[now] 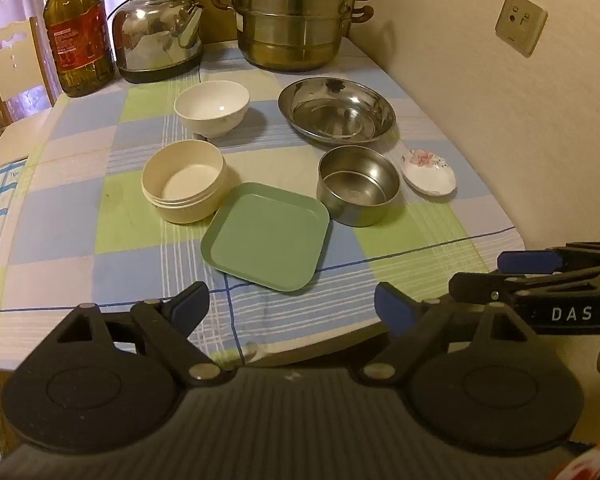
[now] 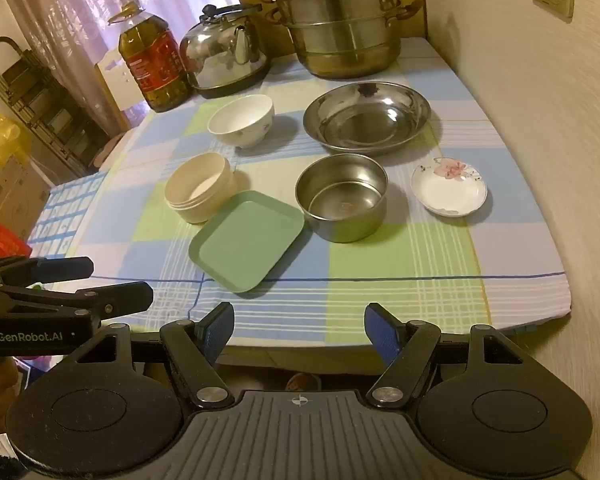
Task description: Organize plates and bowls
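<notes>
On the checked cloth lie a green square plate (image 1: 266,236) (image 2: 247,240), a cream round bowl (image 1: 183,180) (image 2: 199,187), a white bowl (image 1: 212,108) (image 2: 242,120), a small steel bowl (image 1: 358,186) (image 2: 342,197), a wide steel dish (image 1: 337,111) (image 2: 367,118) and a small flowered saucer (image 1: 428,175) (image 2: 449,186). My left gripper (image 1: 292,306) hovers open over the table's near edge, just short of the green plate. My right gripper (image 2: 299,330) is open too, above the near edge, with nothing between its fingers. Each gripper shows at the side of the other's view.
At the back stand an oil bottle (image 1: 78,36) (image 2: 154,62), a steel kettle (image 1: 158,32) (image 2: 226,54) and a stacked steamer pot (image 1: 294,16) (image 2: 340,20). A wall (image 1: 520,128) runs along the table's right side. A chair (image 1: 14,64) stands at the left.
</notes>
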`<state>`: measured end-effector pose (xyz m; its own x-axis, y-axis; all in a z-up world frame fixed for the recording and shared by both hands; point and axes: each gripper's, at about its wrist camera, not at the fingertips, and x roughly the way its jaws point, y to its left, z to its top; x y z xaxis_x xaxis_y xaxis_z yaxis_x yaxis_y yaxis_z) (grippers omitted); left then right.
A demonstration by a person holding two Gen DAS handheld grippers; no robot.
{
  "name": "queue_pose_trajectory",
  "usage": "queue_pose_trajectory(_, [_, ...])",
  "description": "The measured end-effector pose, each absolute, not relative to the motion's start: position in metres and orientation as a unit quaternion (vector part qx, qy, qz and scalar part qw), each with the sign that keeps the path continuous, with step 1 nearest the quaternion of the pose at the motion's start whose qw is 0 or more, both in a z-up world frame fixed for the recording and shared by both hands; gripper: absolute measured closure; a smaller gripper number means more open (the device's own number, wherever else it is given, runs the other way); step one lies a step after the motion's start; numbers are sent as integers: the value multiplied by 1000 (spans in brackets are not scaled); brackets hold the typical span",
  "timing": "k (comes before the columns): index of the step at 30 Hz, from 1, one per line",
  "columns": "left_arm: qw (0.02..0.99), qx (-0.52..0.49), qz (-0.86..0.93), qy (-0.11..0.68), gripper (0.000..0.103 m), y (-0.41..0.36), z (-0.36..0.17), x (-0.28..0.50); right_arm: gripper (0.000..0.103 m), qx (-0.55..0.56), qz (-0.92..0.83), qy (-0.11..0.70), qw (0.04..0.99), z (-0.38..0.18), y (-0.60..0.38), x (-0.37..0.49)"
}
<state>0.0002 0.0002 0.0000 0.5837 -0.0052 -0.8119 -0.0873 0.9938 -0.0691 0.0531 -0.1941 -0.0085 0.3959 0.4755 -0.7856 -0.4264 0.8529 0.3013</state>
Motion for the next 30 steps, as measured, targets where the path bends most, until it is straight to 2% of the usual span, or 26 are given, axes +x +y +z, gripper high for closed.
queue_pose_trajectory(30, [887,-61,25,458,15,8,-3,-3,31,26,270,478,835,-8,-190,53])
